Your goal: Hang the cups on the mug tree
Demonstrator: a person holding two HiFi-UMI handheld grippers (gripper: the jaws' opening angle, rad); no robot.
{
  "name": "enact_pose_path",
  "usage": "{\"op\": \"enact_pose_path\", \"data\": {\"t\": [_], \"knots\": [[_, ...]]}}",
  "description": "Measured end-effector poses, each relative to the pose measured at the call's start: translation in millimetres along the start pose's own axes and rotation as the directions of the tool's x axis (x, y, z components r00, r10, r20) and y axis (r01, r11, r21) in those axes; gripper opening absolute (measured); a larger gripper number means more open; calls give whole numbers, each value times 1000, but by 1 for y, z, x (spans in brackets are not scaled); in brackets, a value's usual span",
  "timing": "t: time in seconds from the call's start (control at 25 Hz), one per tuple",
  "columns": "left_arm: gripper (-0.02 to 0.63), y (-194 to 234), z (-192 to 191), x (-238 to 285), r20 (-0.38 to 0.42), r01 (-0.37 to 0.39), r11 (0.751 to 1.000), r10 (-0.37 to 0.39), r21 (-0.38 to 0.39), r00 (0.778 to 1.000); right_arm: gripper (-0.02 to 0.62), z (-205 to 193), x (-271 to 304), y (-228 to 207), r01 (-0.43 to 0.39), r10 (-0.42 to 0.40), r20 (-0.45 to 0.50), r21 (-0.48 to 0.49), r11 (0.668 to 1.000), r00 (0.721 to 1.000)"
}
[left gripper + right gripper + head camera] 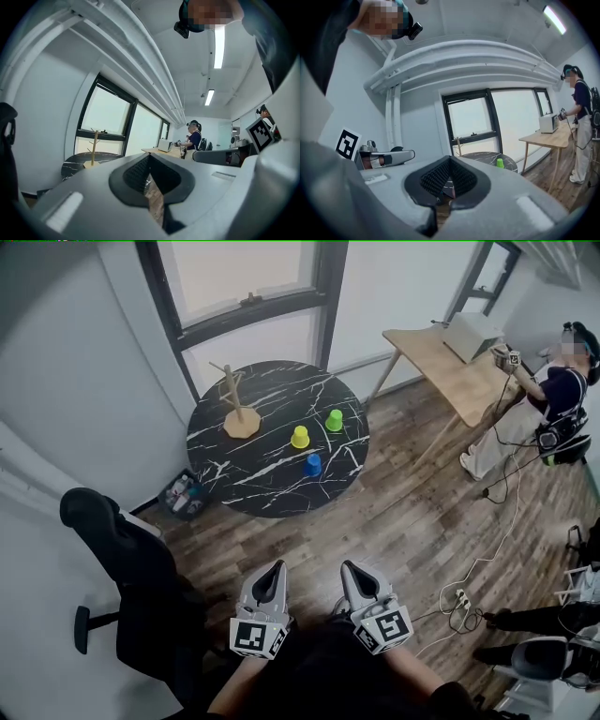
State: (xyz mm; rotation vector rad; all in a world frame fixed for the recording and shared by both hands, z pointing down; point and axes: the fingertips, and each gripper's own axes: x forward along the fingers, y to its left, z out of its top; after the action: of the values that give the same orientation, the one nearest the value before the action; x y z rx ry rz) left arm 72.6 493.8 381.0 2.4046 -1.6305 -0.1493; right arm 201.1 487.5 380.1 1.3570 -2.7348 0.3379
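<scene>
Head view shows a round black marble-patterned table [272, 488] well ahead of me. A wooden mug tree [237, 404] stands on its left part. My left gripper [275, 565] and right gripper [348, 565] are level, both with jaws together on nothing. A yellow plastic cup [300, 437], green plastic cup [335, 420] and blue plastic cup [313, 464] stand on the tabletop, right of the tree.
</scene>
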Motion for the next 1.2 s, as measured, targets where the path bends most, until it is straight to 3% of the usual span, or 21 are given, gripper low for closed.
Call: {"op": "enact_pose_path", "data": {"t": [0.48, 0.68, 1.2], "knots": [[2, 49, 6, -28, 4, 83, 997, -83, 0, 997, 0, 0, 44, 54, 72, -71, 11, -11, 997, 997], [2, 69, 11, -28, 17, 64, 997, -63, -34, 998, 0, -2, 55, 67, 54, -54, 0, -31, 998, 999], [2, 106, 14, 36, -19, 15, 1000, -15, -14, 1000, 0, -2, 127, 21, 0, -1, -28, -26, 1000, 1000]]}}
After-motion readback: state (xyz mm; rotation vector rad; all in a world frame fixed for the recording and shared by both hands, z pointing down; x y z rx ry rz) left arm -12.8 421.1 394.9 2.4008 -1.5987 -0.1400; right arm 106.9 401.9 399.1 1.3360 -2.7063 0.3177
